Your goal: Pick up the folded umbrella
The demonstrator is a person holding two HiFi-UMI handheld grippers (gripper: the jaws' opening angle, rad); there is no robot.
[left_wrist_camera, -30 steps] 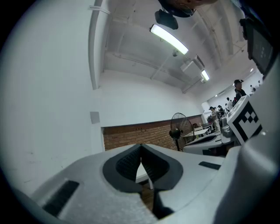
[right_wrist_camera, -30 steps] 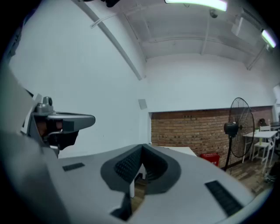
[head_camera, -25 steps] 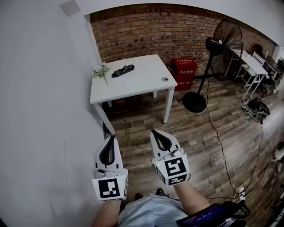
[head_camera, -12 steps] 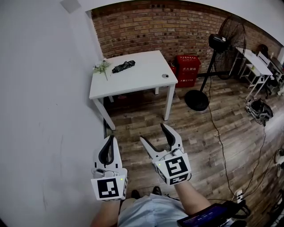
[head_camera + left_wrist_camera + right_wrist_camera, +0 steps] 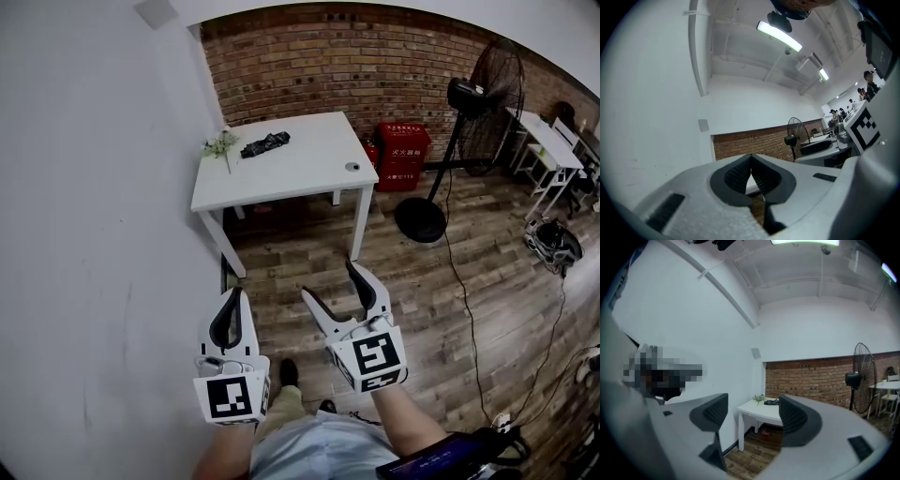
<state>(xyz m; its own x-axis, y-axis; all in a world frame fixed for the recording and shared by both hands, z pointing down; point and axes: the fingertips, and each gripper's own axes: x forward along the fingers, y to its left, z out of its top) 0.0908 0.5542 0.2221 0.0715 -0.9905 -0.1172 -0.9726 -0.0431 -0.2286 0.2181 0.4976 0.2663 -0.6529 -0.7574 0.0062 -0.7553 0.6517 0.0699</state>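
The folded umbrella, dark and compact, lies near the back left of a white table against the brick wall; in the right gripper view the umbrella is a small dark shape on the table, seen between the jaws. Both grippers are held well short of the table, over the wooden floor. My left gripper is shut with nothing in it, and its pads meet. My right gripper is open; its jaws have just been opening, with nothing between its fingertips.
A small sprig of flowers lies beside the umbrella and a small round object sits at the table's right edge. A red crate and a standing fan are right of the table. A white wall runs along the left.
The right gripper's jaws went from shut to wide open. Both grippers and the view have advanced a little toward the table. The left gripper stays shut.
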